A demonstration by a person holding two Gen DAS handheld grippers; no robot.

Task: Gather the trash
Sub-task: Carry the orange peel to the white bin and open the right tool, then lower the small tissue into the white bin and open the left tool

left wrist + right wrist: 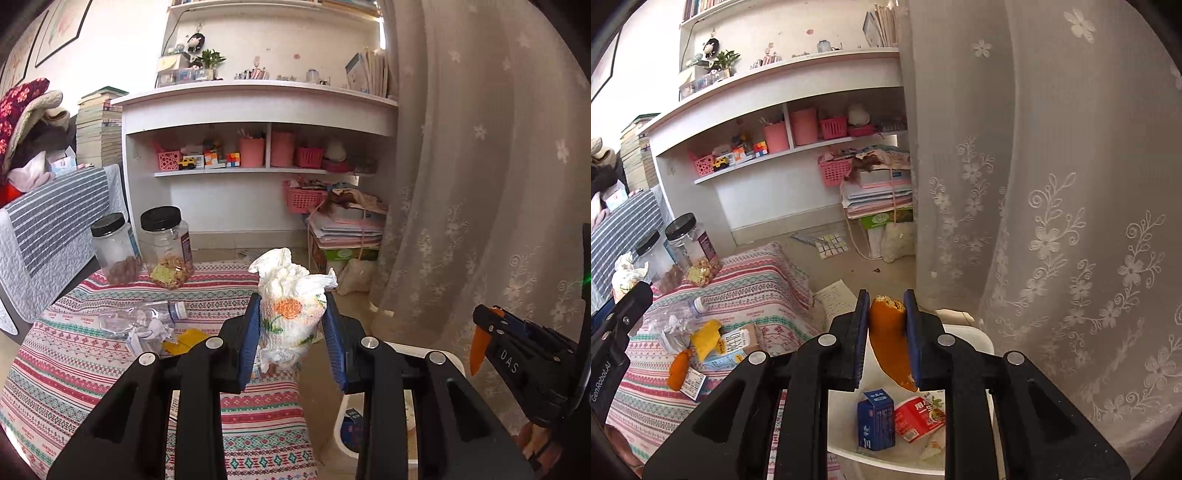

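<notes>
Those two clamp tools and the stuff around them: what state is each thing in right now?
Left gripper: shut on crumpled tissue.
Right gripper: orange peel between its jaws, above the bin.
White bin: open, holding a blue carton and a red wrapper.
Plastic bottle: crushed, lying on the striped cloth.
Two jars: upright, black lids on.

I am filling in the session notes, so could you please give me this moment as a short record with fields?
left gripper: shut on crumpled printed tissue
right gripper: orange peel between its fingers, over the white bin
bin contents: blue carton, red packet
left on the striped cloth: crushed bottle, yellow wrapper, second orange peel
not trash: two black-lidded jars
</notes>
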